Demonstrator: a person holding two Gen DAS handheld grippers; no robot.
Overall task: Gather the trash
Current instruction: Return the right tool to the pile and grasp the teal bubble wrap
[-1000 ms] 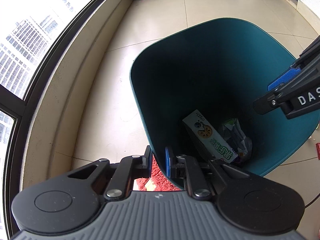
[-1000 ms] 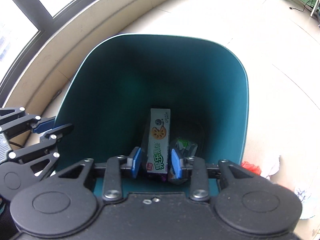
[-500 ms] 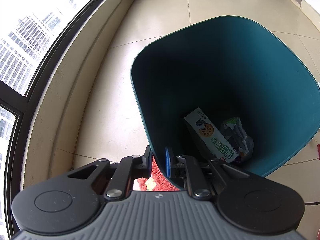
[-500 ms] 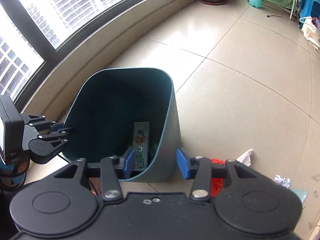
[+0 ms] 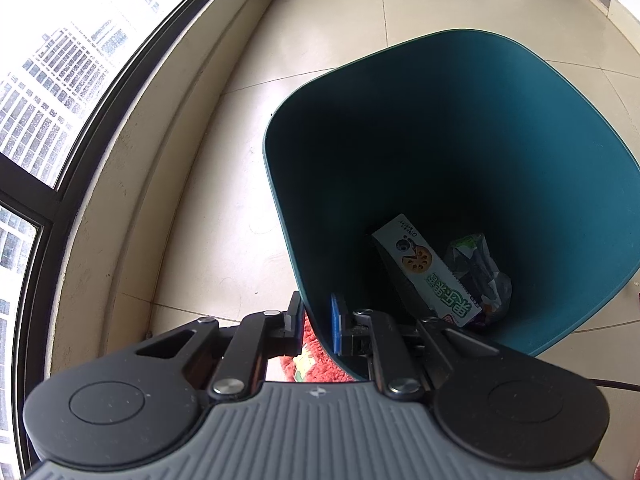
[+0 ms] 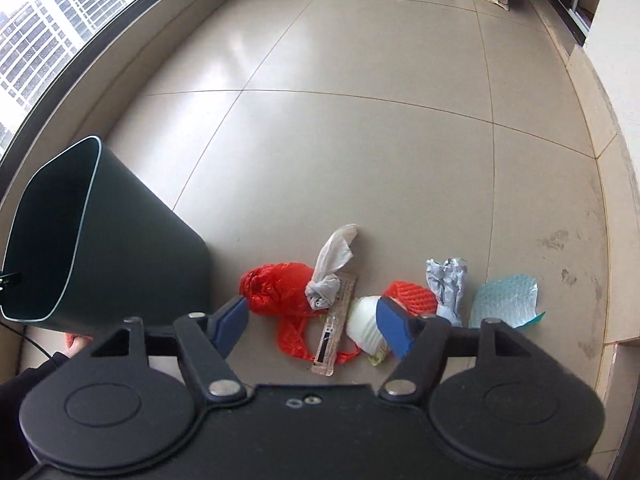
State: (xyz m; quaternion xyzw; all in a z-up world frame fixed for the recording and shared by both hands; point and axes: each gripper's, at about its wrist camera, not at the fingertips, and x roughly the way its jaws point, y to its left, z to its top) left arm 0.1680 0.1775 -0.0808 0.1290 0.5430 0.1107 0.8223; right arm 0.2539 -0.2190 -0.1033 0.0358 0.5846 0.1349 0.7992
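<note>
The left gripper is clenched on the near wall of the bin, one finger inside and one outside, tilting the mouth toward the litter. In the bin lie a box and a crumpled wrapper. The right gripper hangs over the trash on the floor, its fingers opening with nothing between them.

The remaining trash lies in a row just beside the bin: a red bag, a knotted grey bag lying on it, a clear flat packet across the red bag's tail, a white cup-shaped piece, a red foam net, a grey wad and a blue bubble sheet farthest out.

The step in hand looks like reaching for the next piece. To do it well, I would pick one piece and commit: the grey bag's knot sits highest and offers a firm bunch to pinch. Bring the fingers down straddling the knot, wide enough to clear it (the red bag beneath may snag and come along, which does no harm here). Clench only once both pads are level with the knot, then lift straight up before swinging over. Keep the left hold steady so the bin's mouth does not shift.
</note>
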